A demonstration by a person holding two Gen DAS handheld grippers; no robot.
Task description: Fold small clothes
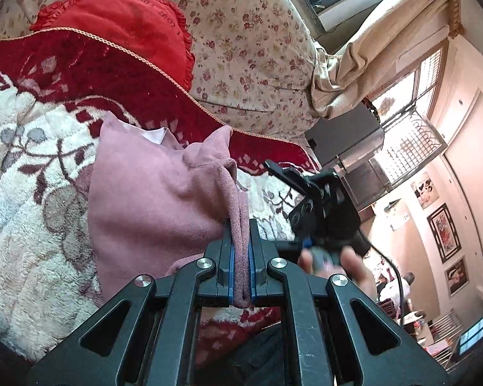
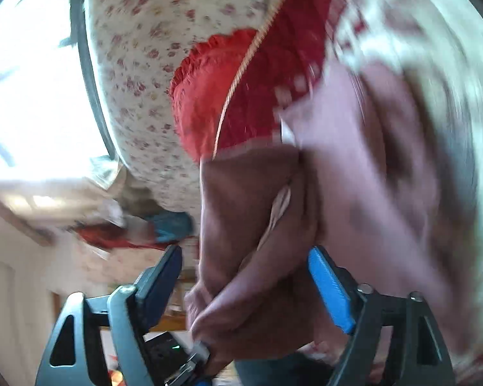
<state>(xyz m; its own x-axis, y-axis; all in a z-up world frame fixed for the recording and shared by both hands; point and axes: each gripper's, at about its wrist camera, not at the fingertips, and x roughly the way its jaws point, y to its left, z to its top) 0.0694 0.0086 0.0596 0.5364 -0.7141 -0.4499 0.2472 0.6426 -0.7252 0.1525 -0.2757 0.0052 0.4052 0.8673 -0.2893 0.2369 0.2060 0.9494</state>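
A small pink garment (image 1: 151, 199) lies on a fleece blanket (image 1: 32, 225) patterned in red and cream. My left gripper (image 1: 240, 241) is shut on a bunched edge of it, and the cloth rises from the blanket to the blue pads. To the right, a person's hand holds my right gripper (image 1: 301, 173) level with that raised edge. The right wrist view is blurred. There my right gripper (image 2: 244, 276) stands wide open, and a fold of the pink garment (image 2: 248, 199) hangs between the blue pads (image 2: 331, 289) without either pressing on it.
A red frilled pillow (image 1: 128, 32) and a floral cushion (image 1: 241, 48) stand behind the blanket. A beige curtain (image 1: 386, 41) and a bright window (image 2: 32, 96) lie beyond. The room's wall with framed pictures (image 1: 444, 231) is at the far right.
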